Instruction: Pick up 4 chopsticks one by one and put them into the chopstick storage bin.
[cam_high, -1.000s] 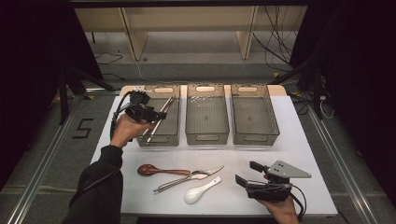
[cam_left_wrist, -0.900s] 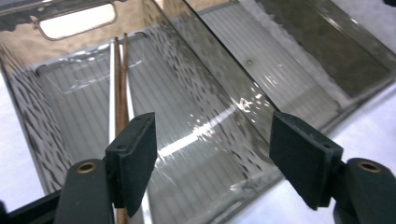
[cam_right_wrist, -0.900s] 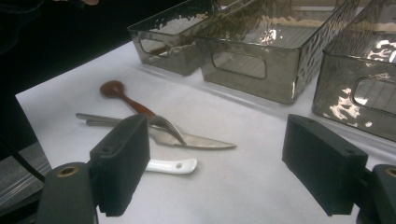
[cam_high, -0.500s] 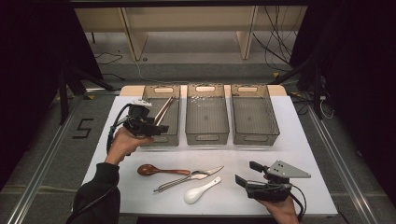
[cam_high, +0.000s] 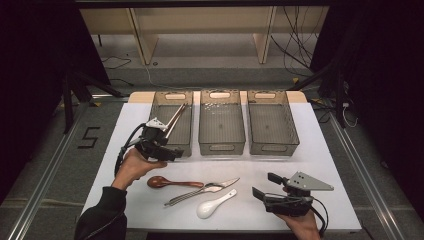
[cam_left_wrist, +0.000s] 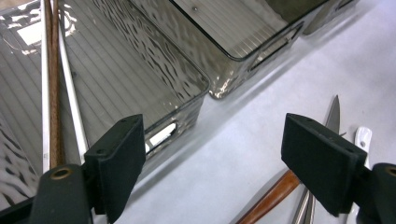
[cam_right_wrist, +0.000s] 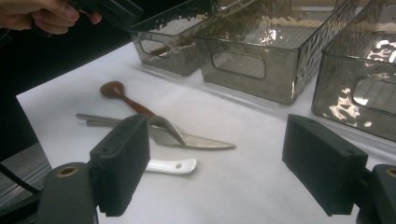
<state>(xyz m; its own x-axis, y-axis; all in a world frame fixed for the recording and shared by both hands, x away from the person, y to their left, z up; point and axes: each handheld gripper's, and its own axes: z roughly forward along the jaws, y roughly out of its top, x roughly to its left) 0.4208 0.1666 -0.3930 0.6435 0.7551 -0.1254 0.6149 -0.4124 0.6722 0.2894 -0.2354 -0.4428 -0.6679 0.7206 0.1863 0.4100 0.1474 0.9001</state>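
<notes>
Chopsticks lay in the far-left bin, your left tongs, jaws just widened, gaped empty beside it. Wooden spoon, knife, fork and white spoon waited on the near counter; right tongs sat open, idle.

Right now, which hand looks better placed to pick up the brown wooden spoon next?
Probably the left. The left gripper hangs open just above the wooden spoon, whose handle shows between its jaws. The right gripper sits farther off, beyond the knife.
</notes>
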